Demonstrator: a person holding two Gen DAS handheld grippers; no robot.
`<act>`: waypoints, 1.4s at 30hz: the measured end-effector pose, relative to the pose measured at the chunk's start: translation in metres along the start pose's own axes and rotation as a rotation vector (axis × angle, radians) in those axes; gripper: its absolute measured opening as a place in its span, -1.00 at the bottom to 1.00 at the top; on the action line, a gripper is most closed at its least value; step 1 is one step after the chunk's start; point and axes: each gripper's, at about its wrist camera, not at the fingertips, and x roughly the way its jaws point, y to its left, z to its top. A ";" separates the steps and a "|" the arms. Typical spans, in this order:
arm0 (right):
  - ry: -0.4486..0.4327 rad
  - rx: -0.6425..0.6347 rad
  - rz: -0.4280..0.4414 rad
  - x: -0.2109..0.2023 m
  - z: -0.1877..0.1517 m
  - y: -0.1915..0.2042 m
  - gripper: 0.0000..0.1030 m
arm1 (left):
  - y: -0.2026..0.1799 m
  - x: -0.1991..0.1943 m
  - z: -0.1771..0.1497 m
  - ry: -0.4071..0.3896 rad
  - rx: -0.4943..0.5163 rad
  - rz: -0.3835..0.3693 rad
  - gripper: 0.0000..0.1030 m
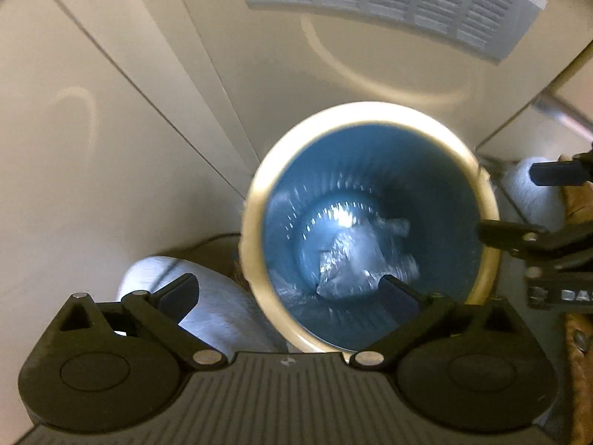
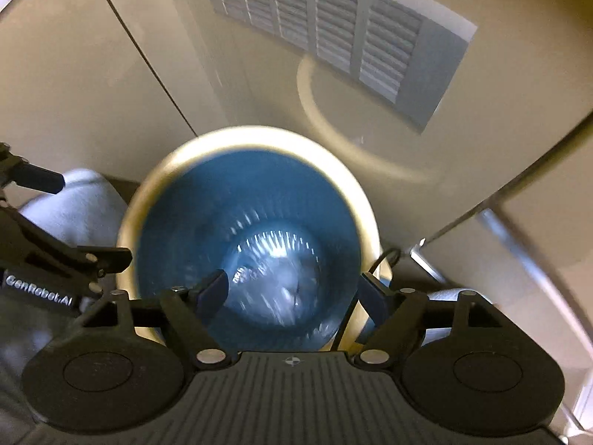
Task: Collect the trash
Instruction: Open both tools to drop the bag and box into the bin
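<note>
A round bin with a cream rim (image 1: 255, 200) and blue inside stands on the glossy floor; I look straight down into it. Crumpled clear plastic trash (image 1: 348, 259) lies at its bottom, blurred in the right wrist view (image 2: 274, 278). My left gripper (image 1: 292, 293) is open and empty above the bin's near left rim. My right gripper (image 2: 296, 293) is open and empty over the bin (image 2: 363, 215), one finger inside the rim, one outside. Each gripper shows at the edge of the other's view (image 1: 533, 204) (image 2: 66, 222).
Glossy cream floor tiles (image 1: 111, 129) reflect a shuttered window (image 1: 389, 3). The person's feet in light socks (image 1: 207, 307) stand beside the bin. A metal rail (image 1: 563, 115) runs at the right. A dark cable (image 2: 348, 311) hangs by the bin's right side.
</note>
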 end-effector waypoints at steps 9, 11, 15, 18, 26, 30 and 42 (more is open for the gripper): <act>-0.255 -0.044 0.032 -0.098 -0.022 0.025 0.87 | 0.006 -0.073 -0.033 -0.154 -0.045 0.037 0.99; -0.287 -0.055 0.032 -0.108 -0.027 0.031 0.91 | 0.000 -0.080 -0.040 -0.164 -0.028 0.048 0.99; -0.287 -0.091 0.024 -0.112 -0.034 0.036 0.92 | -0.012 -0.082 -0.042 -0.169 0.022 0.057 0.99; -0.280 -0.105 0.026 -0.108 -0.034 0.035 0.93 | -0.018 -0.083 -0.047 -0.178 0.047 0.082 0.99; -0.306 -0.074 0.003 -0.112 -0.042 0.034 0.98 | -0.015 -0.086 -0.053 -0.189 0.016 0.079 0.99; -0.316 -0.083 -0.002 -0.110 -0.043 0.034 0.98 | -0.015 -0.087 -0.054 -0.197 0.027 0.082 0.99; -0.341 -0.092 -0.025 -0.115 -0.048 0.043 0.98 | -0.010 -0.103 -0.054 -0.259 0.015 0.108 0.99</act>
